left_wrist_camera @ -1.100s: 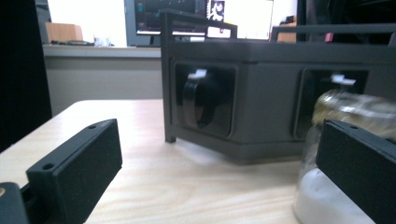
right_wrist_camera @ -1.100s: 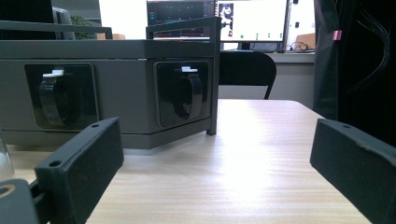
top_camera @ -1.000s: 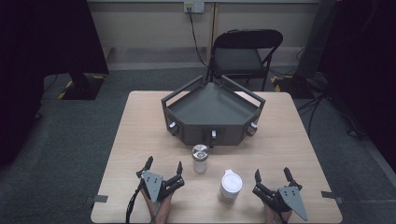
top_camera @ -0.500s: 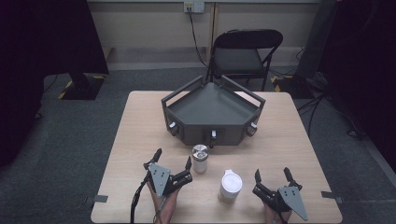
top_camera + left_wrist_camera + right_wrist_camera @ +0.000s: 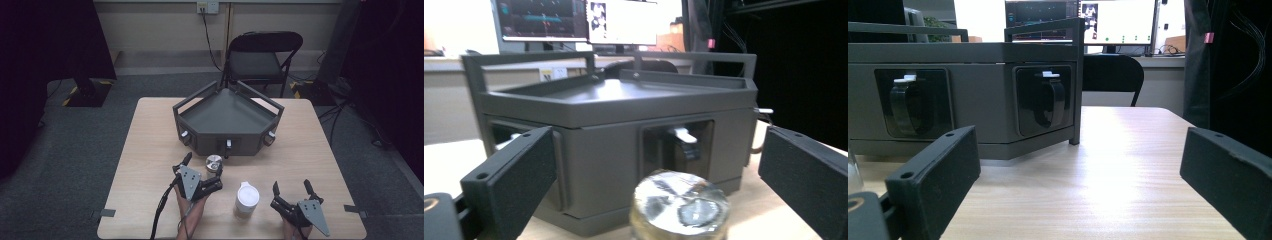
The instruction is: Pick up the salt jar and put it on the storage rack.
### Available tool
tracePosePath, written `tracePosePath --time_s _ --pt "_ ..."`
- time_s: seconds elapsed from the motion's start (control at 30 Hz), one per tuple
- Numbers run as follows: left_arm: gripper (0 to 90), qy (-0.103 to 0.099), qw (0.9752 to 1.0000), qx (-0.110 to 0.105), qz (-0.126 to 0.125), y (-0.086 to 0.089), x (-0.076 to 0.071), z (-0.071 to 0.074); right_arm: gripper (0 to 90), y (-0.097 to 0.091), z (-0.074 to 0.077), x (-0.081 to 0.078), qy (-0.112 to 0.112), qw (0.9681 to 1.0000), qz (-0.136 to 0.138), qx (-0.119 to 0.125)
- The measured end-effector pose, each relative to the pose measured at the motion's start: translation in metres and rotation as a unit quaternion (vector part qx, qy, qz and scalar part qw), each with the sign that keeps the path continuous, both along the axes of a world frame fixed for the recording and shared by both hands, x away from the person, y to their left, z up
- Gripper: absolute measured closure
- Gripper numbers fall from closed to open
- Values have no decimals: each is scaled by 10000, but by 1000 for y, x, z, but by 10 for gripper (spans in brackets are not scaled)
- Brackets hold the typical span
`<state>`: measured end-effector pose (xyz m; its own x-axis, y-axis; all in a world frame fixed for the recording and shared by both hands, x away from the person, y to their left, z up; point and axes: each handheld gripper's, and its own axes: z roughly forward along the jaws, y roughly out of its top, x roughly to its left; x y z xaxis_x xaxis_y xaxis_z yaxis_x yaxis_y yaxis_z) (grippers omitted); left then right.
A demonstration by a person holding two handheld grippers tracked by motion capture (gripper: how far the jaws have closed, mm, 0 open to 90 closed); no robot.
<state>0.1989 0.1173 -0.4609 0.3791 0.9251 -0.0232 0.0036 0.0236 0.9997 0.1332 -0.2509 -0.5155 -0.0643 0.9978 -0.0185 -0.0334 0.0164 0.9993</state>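
High view first: we see the left gripper (image 5: 202,167) near the front edge of the surface (image 5: 150,150), its fingers wide apart and just now narrowing a little, with the small silver-topped jar (image 5: 214,163) standing between their tips, the pads not pressing on it; the jar sits just in front of the dark tray box (image 5: 227,120) that occupies the back half of the surface; whether a fingertip brushes the jar we cannot tell from above. Left gripper view gives us the jar (image 5: 680,207) close and blurred, cut off by the bottom edge, only its shiny lid and a sliver of the body readable, so its contents stay unknown to us; the fingers (image 5: 519,175) stand well clear of it on both sides; behind it the tray box (image 5: 614,135) shows a recess with a latch, and its top tray looks bare as far as the rim lets us see. Toward the front right corner the right gripper (image 5: 295,192) rests with fingers spread and nothing between them; right gripper view shows bare wood between the fingers (image 5: 938,170); the white lidded cup (image 5: 247,199) stands between the two grippers, closed, its inside hidden.
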Motion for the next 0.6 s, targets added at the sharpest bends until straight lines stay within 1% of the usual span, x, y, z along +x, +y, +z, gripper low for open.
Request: tracePosePath --time_s 0.1,0.13,0.23,0.27,0.3,0.33,0.37,0.4,0.47,0.53,0.6 --pt "25 51 10000 59 -35 -7 3 -2 13 0 0 0 0 10000 0 -1" --pt "26 84 9999 118 -41 -9 5 -2 13 0 0 0 0 10000 0 -1" --pt "48 245 9995 175 -69 -13 10 -5 13 0 0 0 0 10000 0 0" --pt "72 291 9994 172 -73 -14 12 -6 13 0 0 0 0 10000 0 0" --pt "84 421 9990 119 -93 -15 15 -7 13 0 0 0 0 10000 0 0" --pt "84 468 9988 92 -70 -17 17 -8 13 0 0 0 0 10000 0 -1" --pt "87 468 9988 92 -70 -17 17 -8 13 0 0 0 1 10000 0 0" --pt "92 505 9986 123 -55 -19 18 -9 13 0 0 0 -1 10000 1 -2" --pt "111 583 9982 139 -101 -20 20 -10 13 0 0 0 0 10000 3 -1" --pt "124 552 9984 147 -9 -23 19 -14 13 0 0 0 0 10000 6 -2" --pt "153 633 9979 124 107 -25 18 -15 13 0 0 0 0 10000 9 -3"
